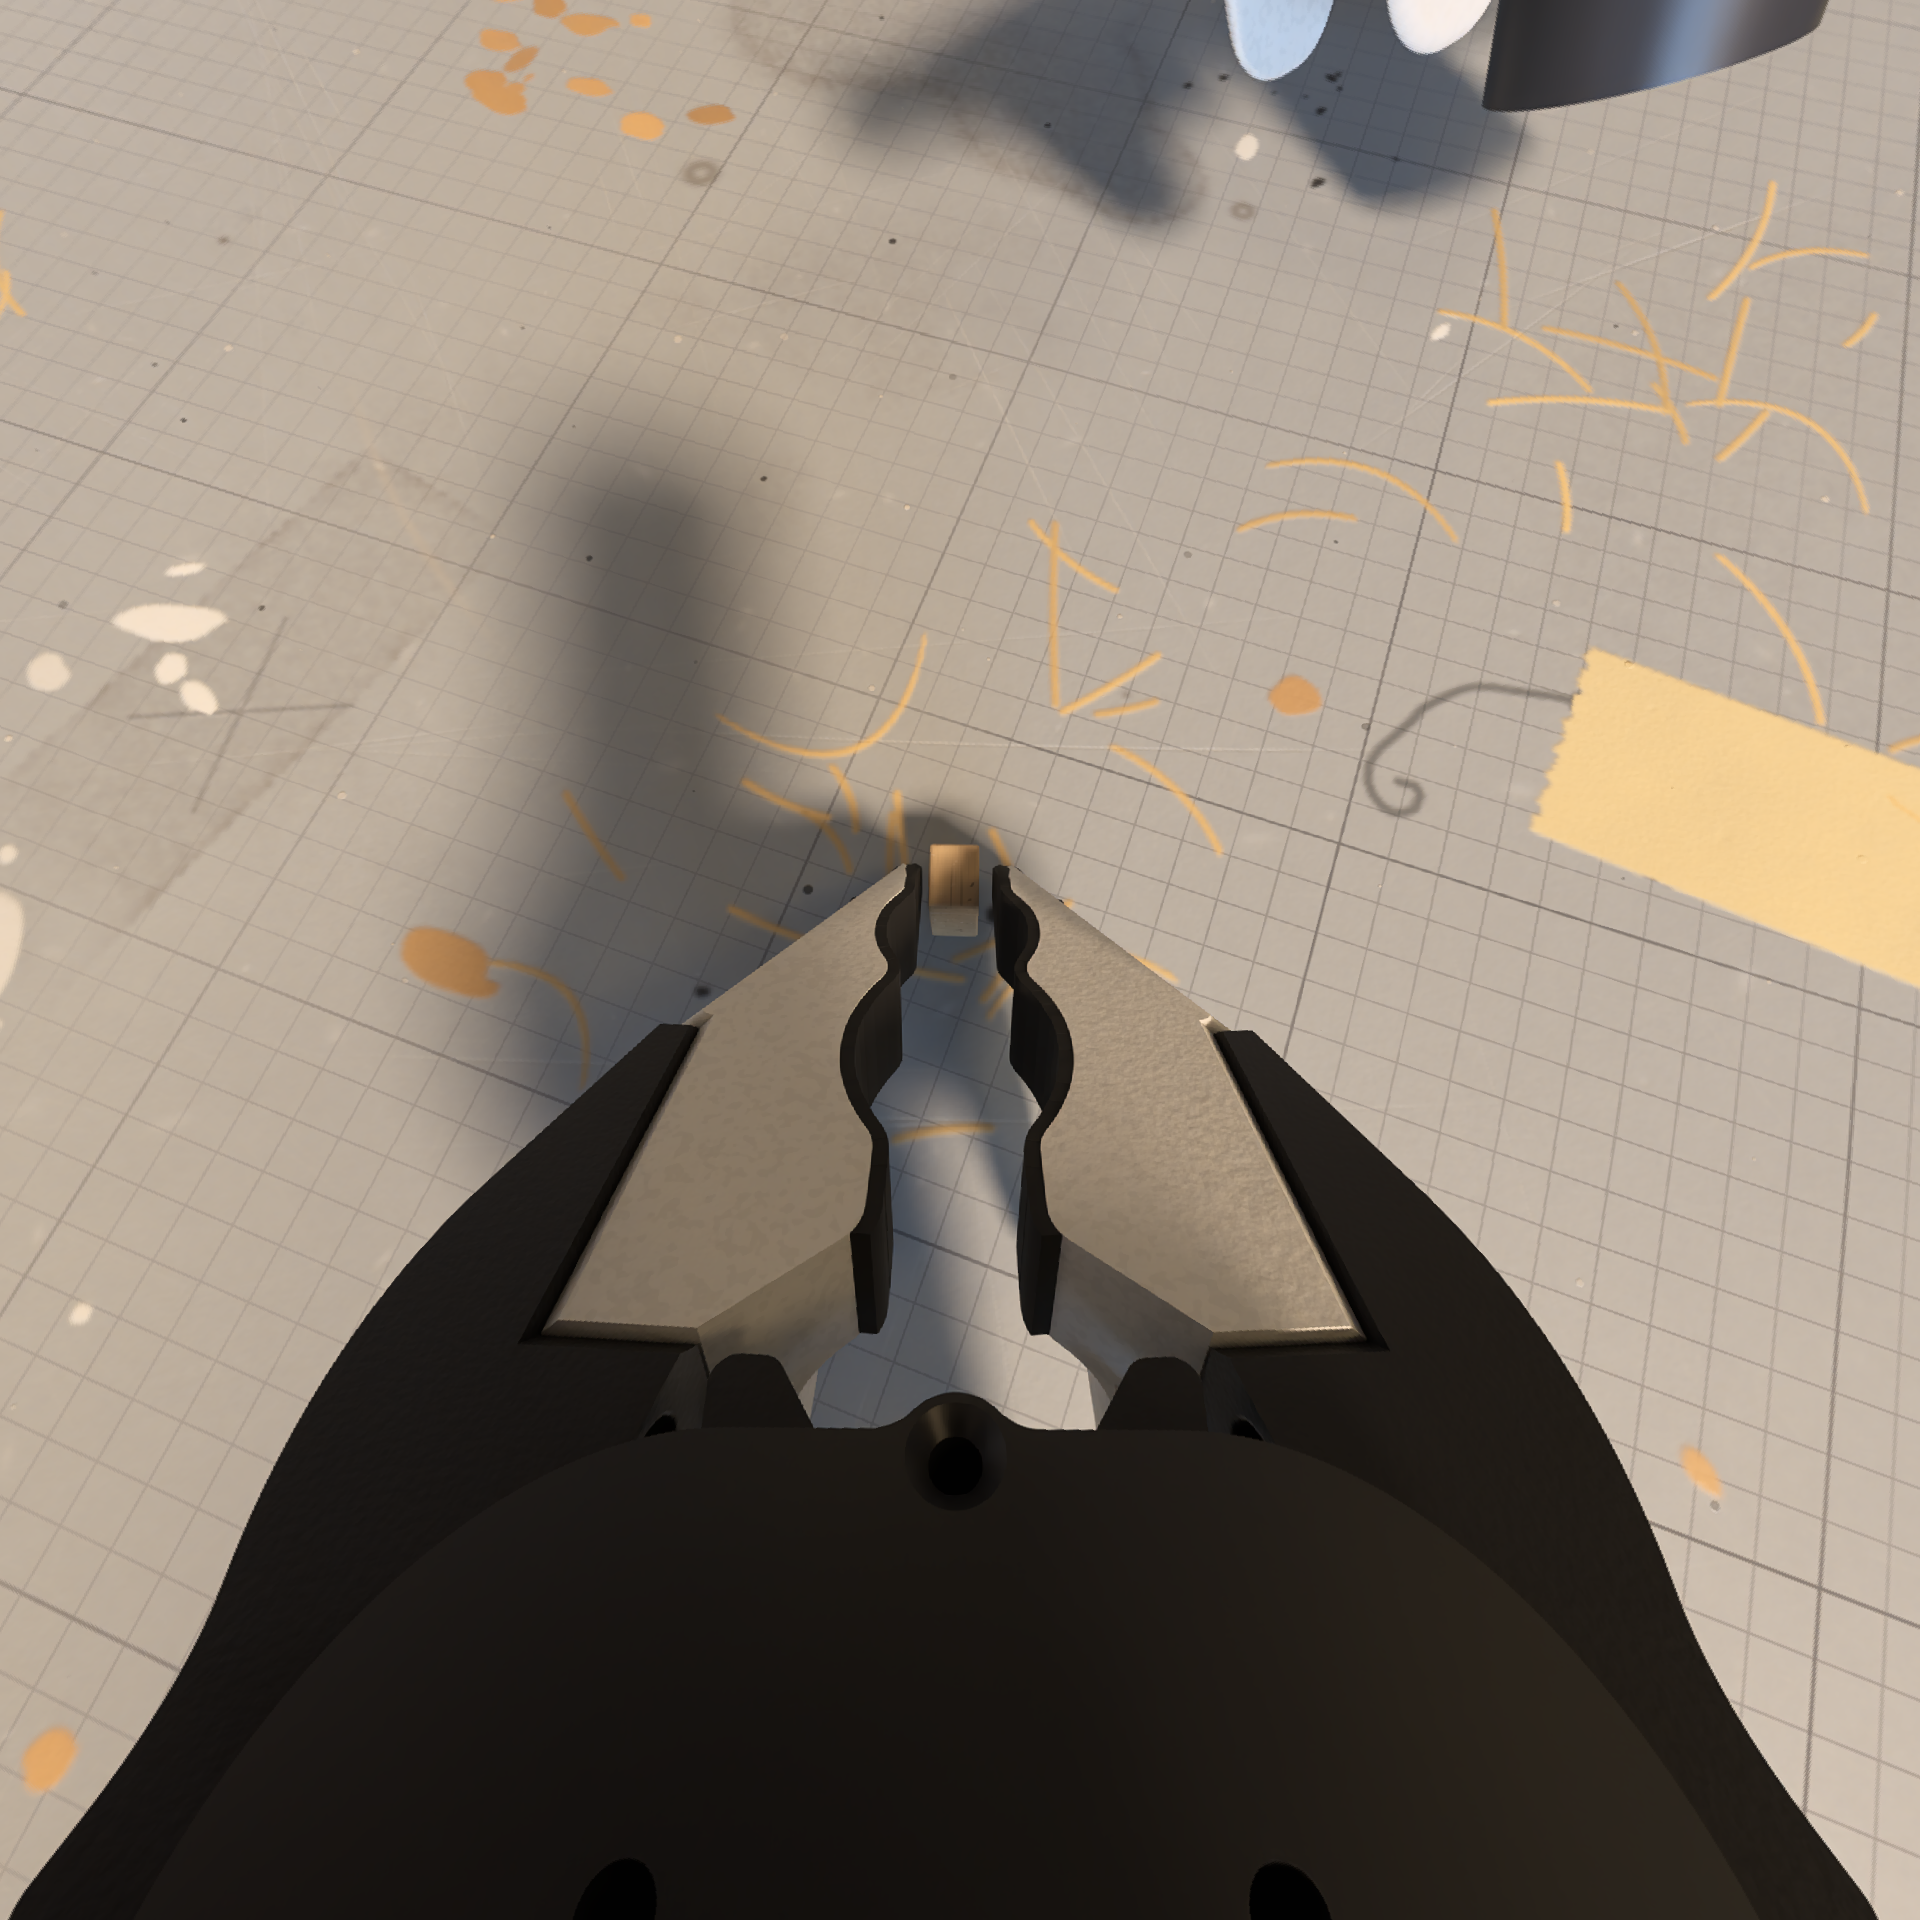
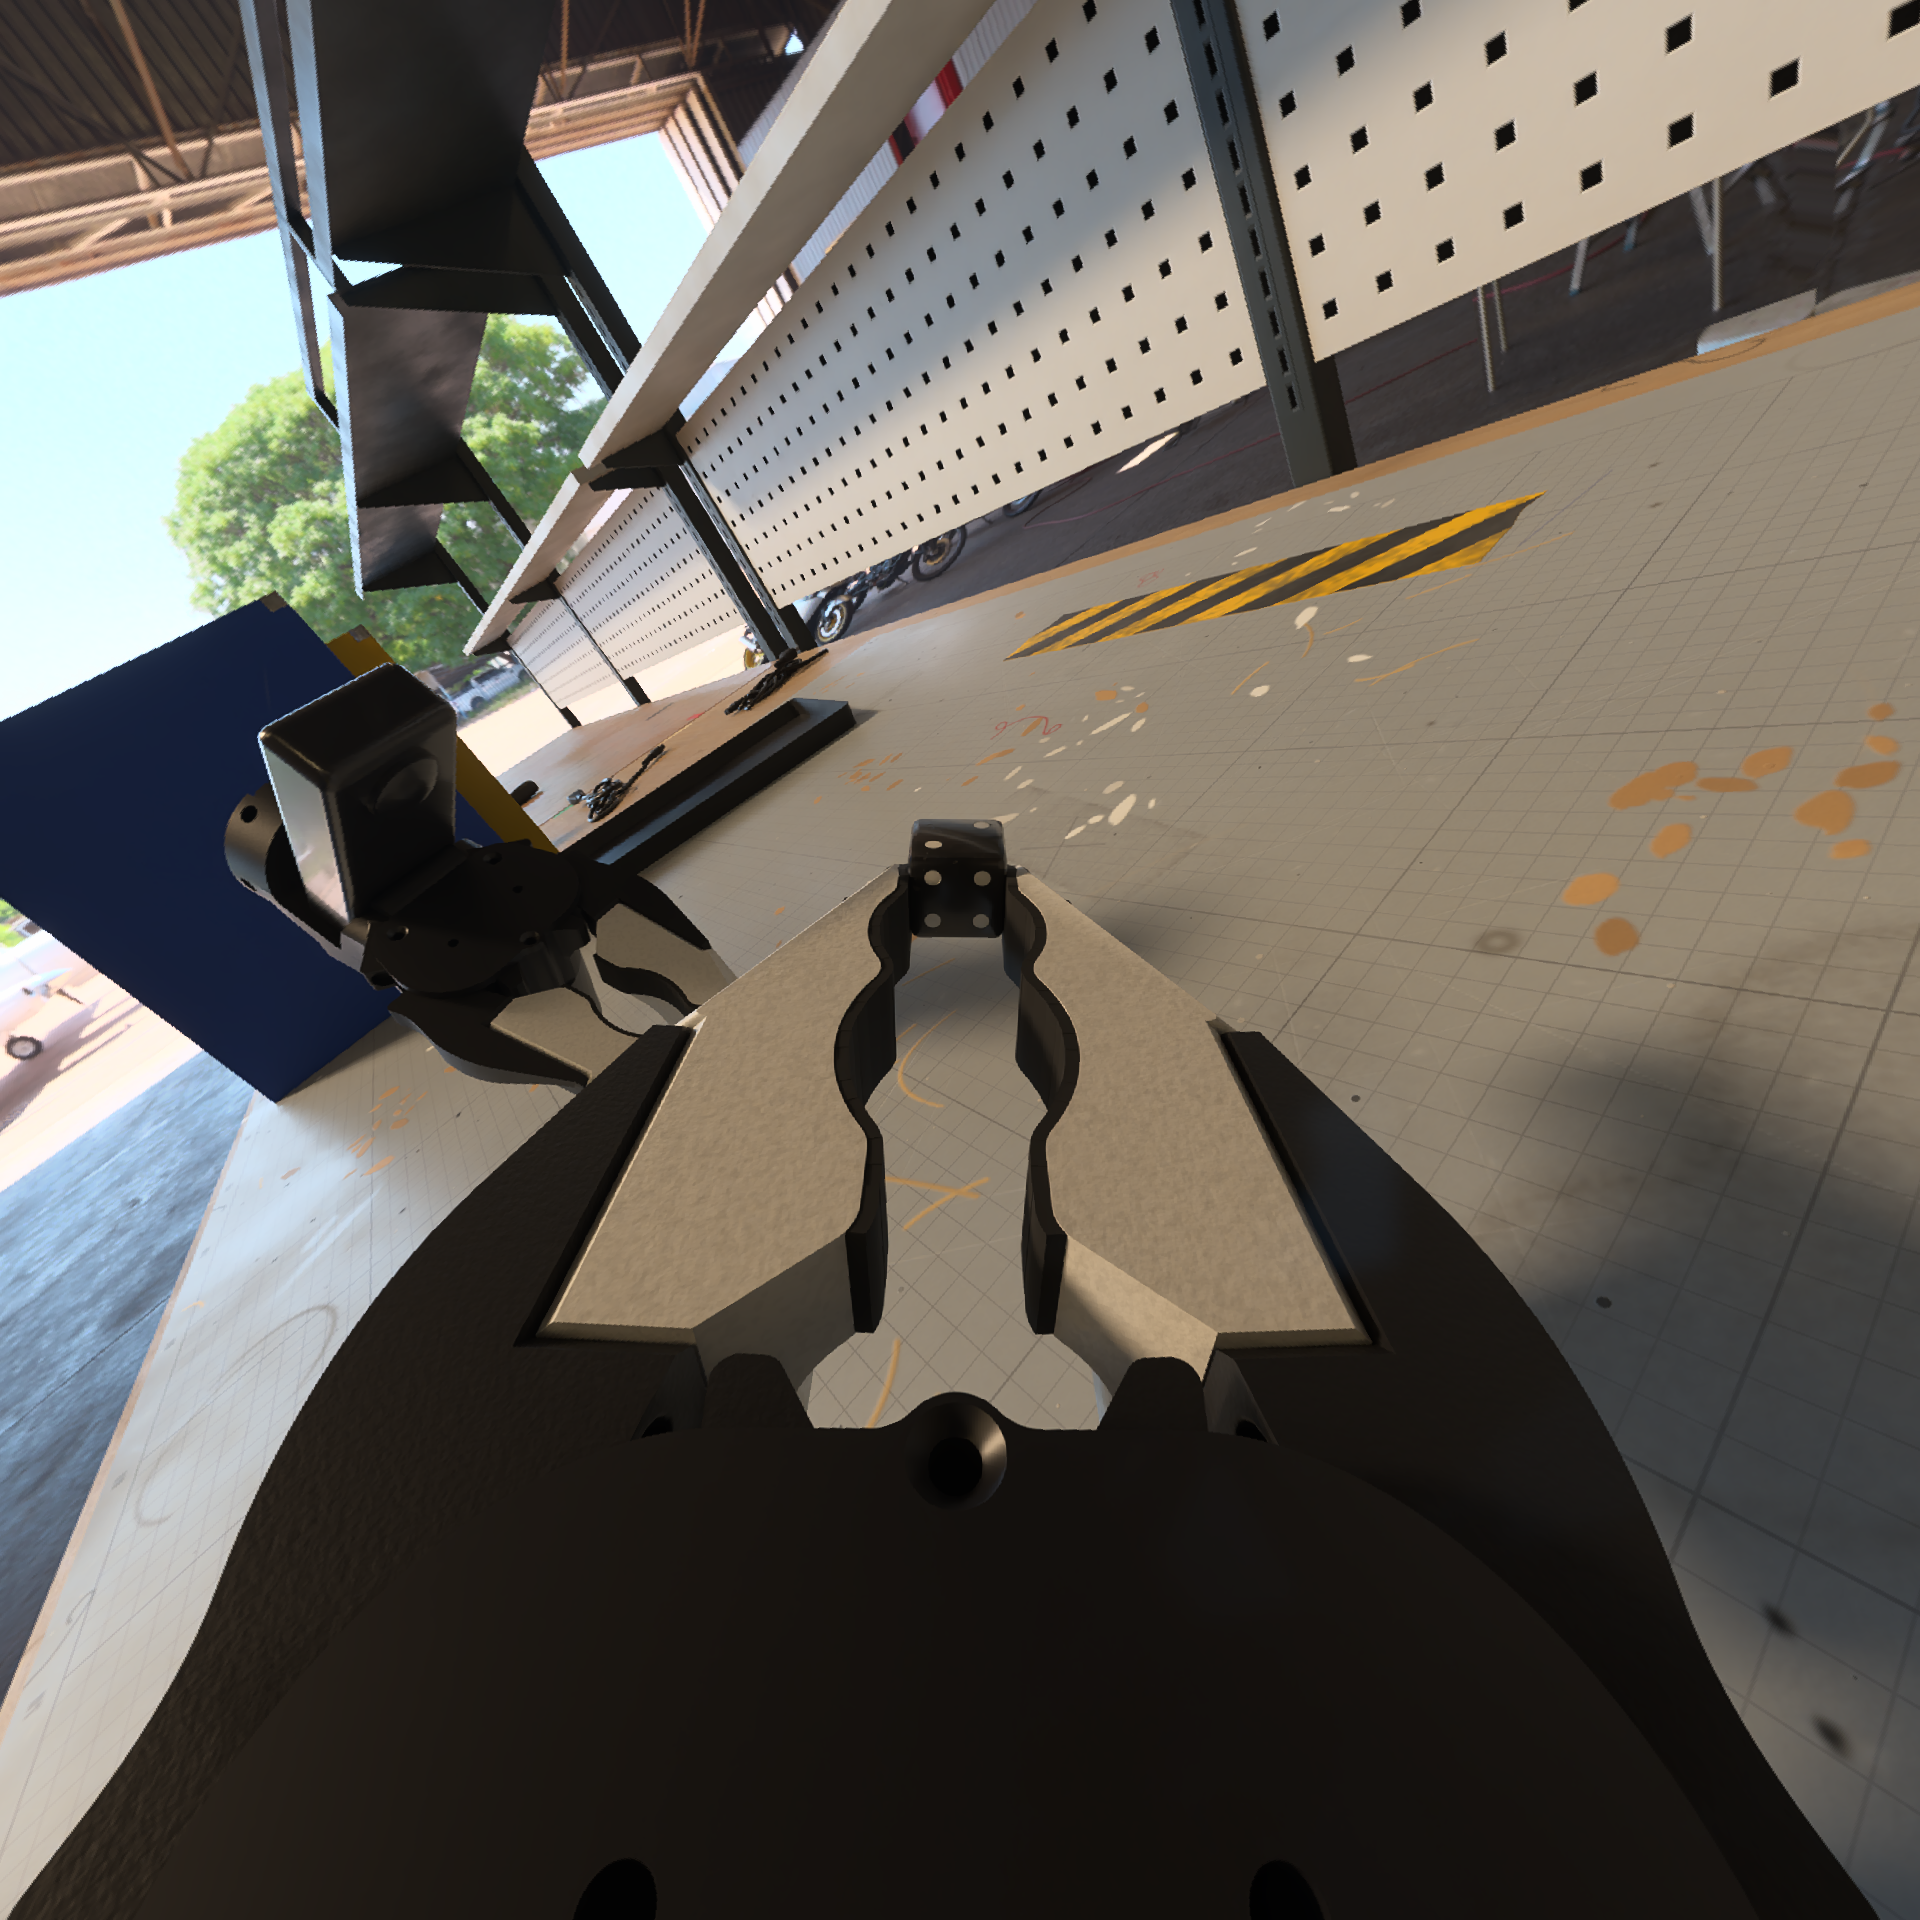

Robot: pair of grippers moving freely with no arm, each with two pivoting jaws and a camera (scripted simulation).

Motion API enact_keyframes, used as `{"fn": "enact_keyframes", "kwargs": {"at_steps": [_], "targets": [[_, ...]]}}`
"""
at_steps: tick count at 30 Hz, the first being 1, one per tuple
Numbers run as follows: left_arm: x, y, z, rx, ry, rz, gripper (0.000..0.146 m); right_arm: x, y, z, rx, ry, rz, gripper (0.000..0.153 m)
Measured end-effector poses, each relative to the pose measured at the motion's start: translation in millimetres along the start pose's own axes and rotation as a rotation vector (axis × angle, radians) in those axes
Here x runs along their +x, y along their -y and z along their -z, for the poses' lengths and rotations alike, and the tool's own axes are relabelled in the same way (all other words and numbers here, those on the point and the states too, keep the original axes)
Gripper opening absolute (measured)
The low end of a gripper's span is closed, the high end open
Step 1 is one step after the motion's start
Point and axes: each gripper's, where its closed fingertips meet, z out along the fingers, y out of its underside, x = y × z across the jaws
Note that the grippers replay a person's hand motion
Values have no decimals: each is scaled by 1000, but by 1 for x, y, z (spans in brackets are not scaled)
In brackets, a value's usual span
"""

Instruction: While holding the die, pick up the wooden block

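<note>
Away from the tabletop (image 1: 312, 312) edges, the wooden block (image 1: 954, 891) is bracketed by the narrowly open left gripper (image 1: 956, 883), untouched; an off-centre closing may push it aside, while the die (image 2: 956, 881) is held by the right gripper (image 2: 958, 883).

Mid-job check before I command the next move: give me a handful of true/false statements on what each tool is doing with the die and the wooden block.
1. The right tool is shut on the die. True.
2. The die is white with black pips. False: it is black with white pips.
3. The wooden block sits between the left tool's fingertips. True.
4. The left tool's pads press the block on both sides. False: a gap shows on each side.
5. The strip of yellow tape covers the block. False: it lies apart, to the right in the left wrist view.
</note>
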Motion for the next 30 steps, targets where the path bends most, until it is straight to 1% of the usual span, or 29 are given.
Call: {"fn": "enact_keyframes", "kwargs": {"at_steps": [10, 16, 20, 26, 30], "targets": [[1, -1, -2, -14, -13, -4, 9, 1, 0, 0, 2, 8, -18, 16], [-1, 1, -4, -11, 6, -43, 9, 0, 0, 0, 3, 19, -27, 16], [-2, 3, -3, 4, 9, -41, 8, 0, 1, 0, 5, 22, -28, 16], [-7, 6, 4, 7, 45, -37, 9, 0, 1, 0, 6, 25, -35, 16], [-9, 17, 15, 38, 75, -47, 8, 0, 1, 1, 10, 30, -37, 16]]}}
